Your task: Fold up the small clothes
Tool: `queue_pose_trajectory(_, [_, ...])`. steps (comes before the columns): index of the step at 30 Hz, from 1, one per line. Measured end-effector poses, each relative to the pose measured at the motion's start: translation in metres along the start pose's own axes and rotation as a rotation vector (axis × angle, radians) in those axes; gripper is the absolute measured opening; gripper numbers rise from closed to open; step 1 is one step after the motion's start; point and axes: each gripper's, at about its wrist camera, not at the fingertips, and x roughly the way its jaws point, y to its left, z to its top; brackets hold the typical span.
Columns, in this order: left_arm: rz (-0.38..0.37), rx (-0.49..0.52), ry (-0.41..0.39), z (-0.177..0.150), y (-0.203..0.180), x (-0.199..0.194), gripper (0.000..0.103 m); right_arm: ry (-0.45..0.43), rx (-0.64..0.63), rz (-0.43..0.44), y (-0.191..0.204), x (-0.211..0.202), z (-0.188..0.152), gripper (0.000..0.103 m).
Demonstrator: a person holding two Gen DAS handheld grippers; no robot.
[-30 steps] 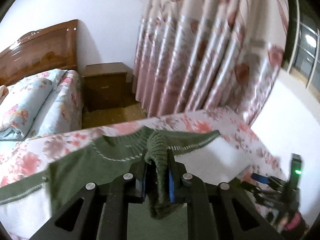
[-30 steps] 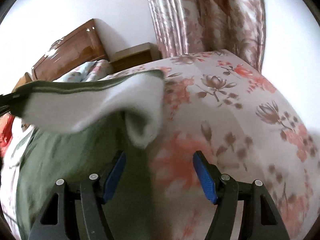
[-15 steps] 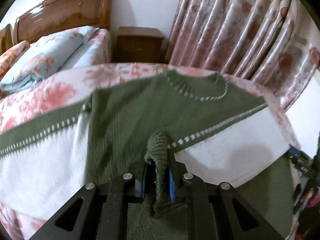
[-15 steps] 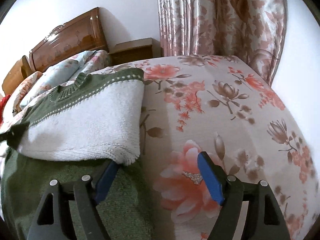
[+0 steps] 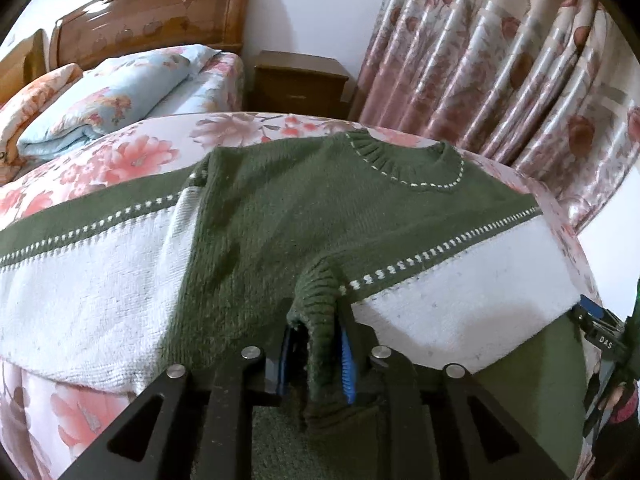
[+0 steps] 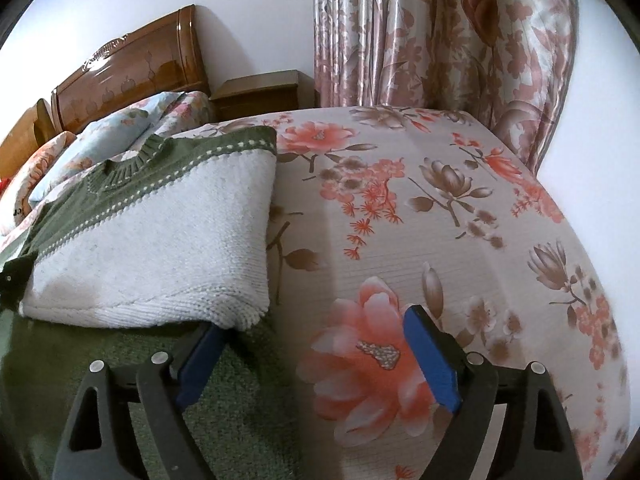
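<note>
Left gripper (image 5: 316, 356) pinching sweater (image 5: 280, 216) cuff (ribbed), right gripper (image 6: 316, 356) spread wide, empty

A bed (image 6: 460, 216) with a pale sheet printed with pink and brown flowers carries everything. A green and white knitted sweater (image 5: 280, 216) lies flat on the sheet, its neck pointing toward the wooden headboard (image 5: 152, 12). The sleeve on the curtain side is folded in over the body, its white part on top; the other sleeve stretches out straight across the sheet. Between the sweater and the headboard lie a pale blue flowered pillow (image 5: 112, 96) and, beside it, an orange flowered pillow (image 5: 28, 100).
</note>
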Motion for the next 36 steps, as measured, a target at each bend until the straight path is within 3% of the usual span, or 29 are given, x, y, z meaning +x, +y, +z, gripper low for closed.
queue_pose_trajectory(4, [0.027,-0.047,-0.036,-0.004,0.006,-0.005,0.035,0.002,-0.003,-0.005,0.0,0.0,0.0,0.103])
queue_pose_trajectory(8, [0.19,-0.086,-0.155,-0.015,-0.001,-0.031,0.036,0.002,-0.008,-0.02,0.002,0.0,0.0,0.103])
queue_pose_trajectory(11, [0.11,-0.051,-0.204,-0.027,-0.016,-0.045,0.037,0.005,-0.009,-0.028,0.002,0.001,0.0,0.103])
queue_pose_trajectory(13, [0.105,0.003,-0.197,-0.033,-0.026,-0.044,0.037,0.007,-0.008,-0.03,0.001,0.001,0.0,0.103])
queue_pose_trajectory(16, [0.168,0.092,-0.126,-0.04,-0.033,-0.024,0.038,0.007,-0.013,-0.037,0.002,0.001,0.0,0.103])
queue_pose_trajectory(21, [0.142,0.078,-0.15,-0.06,-0.017,-0.048,0.04,0.01,0.01,-0.032,0.009,-0.027,-0.016,0.103])
queue_pose_trajectory(24, [0.148,0.146,-0.195,-0.081,-0.015,-0.069,0.041,-0.043,-0.085,0.033,0.036,-0.061,-0.04,0.103])
queue_pose_trajectory(27, [0.139,0.207,-0.159,-0.101,-0.019,-0.066,0.041,-0.036,-0.247,0.098,0.074,-0.076,-0.064,0.103])
queue_pose_trajectory(29, [0.144,0.208,-0.092,-0.105,-0.016,-0.056,0.045,0.014,-0.317,0.118,0.09,-0.072,-0.079,0.103])
queue_pose_trajectory(31, [0.149,0.162,-0.083,-0.103,-0.006,-0.056,0.06,0.03,-0.308,0.137,0.089,-0.068,-0.093,0.103])
queue_pose_trajectory(36, [0.149,0.178,-0.088,-0.105,-0.003,-0.058,0.062,0.066,-0.311,0.155,0.079,-0.076,-0.104,0.103])
